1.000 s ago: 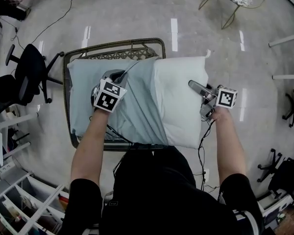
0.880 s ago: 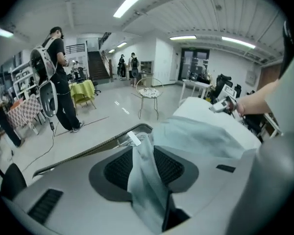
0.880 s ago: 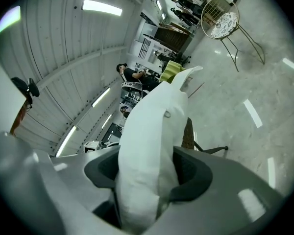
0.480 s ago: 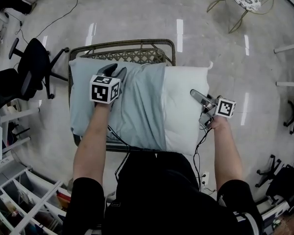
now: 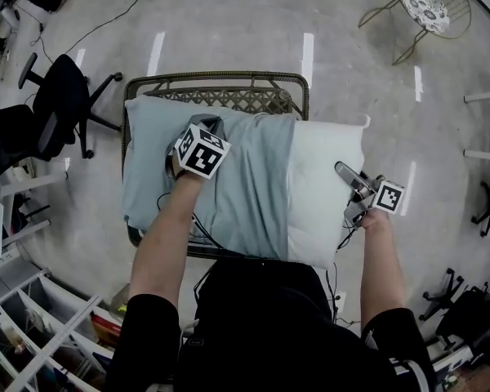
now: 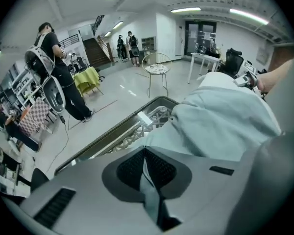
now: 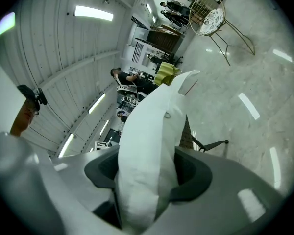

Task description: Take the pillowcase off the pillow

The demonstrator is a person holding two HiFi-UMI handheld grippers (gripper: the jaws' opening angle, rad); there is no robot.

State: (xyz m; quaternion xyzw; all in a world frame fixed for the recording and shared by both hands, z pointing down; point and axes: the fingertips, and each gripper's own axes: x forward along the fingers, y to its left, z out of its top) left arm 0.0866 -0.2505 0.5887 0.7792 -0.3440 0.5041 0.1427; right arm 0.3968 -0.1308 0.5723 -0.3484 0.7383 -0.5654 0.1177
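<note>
A white pillow lies across a wicker seat, its left two thirds inside a pale blue pillowcase. My left gripper points steeply down on the pillowcase near the far edge. Its jaws have just closed, and in the left gripper view a thin fold of pillowcase is pinched between the pads. My right gripper is at the pillow's bare right end. In the right gripper view it is shut on the thick white pillow edge.
The dark wicker seat frame stands on a shiny grey floor. A black office chair is at the left and a gold wire chair at the far right. Shelves are at the near left. Cables hang by my right hand.
The left gripper's jaws stood apart half a second ago; it has shifted across the pillowcase, come down and shut on a fold. The right gripper keeps its hold on the pillow.
</note>
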